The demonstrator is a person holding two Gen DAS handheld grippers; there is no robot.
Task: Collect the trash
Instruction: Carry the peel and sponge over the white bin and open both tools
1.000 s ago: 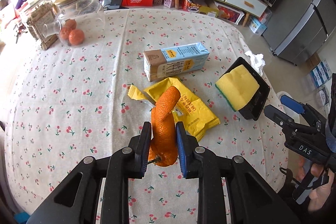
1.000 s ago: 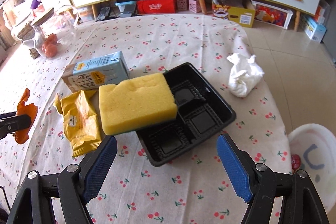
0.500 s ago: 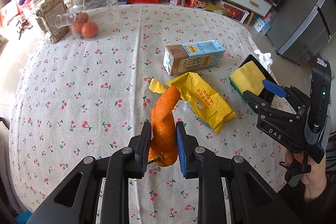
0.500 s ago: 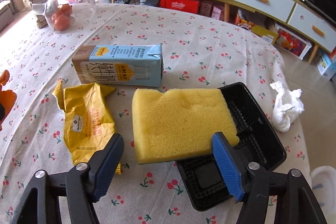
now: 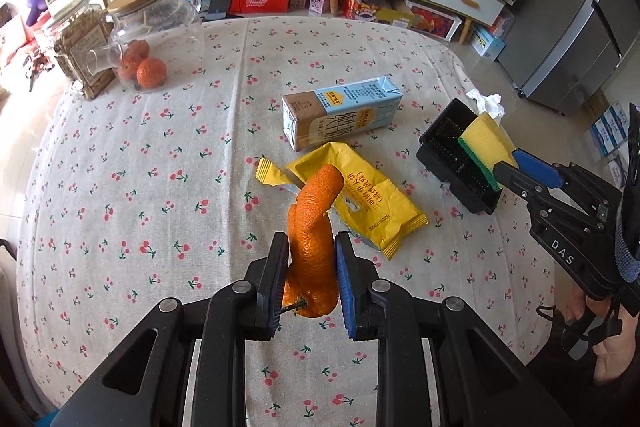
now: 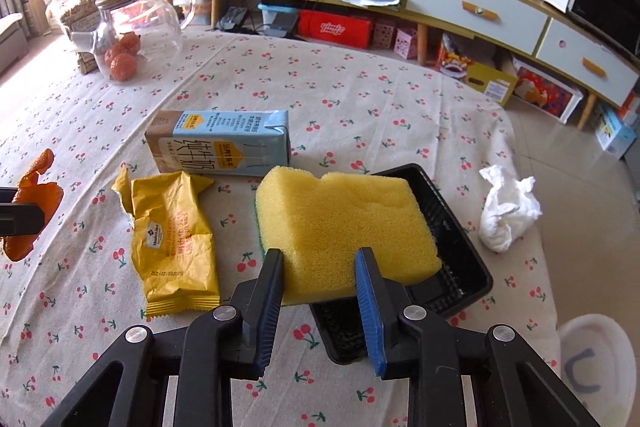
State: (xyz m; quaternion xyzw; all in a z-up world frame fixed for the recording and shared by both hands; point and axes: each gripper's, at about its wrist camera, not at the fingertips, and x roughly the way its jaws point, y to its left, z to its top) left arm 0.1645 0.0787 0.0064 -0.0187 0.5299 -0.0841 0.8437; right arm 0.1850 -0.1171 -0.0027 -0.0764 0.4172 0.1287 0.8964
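My left gripper [image 5: 311,259] is shut on a curled strip of orange peel [image 5: 314,227] and holds it above the cherry-print tablecloth [image 5: 140,187]. My right gripper [image 6: 318,267] is at the near edge of a yellow sponge [image 6: 340,219]; its jaws are closing, with the sponge between the pads. The sponge lies tilted on a black plastic tray [image 6: 460,259]. A torn yellow snack wrapper [image 6: 172,243], a blue milk carton [image 6: 224,147] on its side and a crumpled white tissue [image 6: 506,211] lie on the cloth.
A glass teapot [image 5: 156,27] holding small oranges and a jar [image 5: 78,43] stand at the far left of the table. A white bin [image 6: 596,367] sits on the floor past the table's right edge. A person's hand [image 5: 608,347] holds the right gripper.
The right gripper moved in over the sponge's near edge and its jaws narrowed from wide apart to close on the sponge. The left gripper kept its hold on the peel and stayed put.
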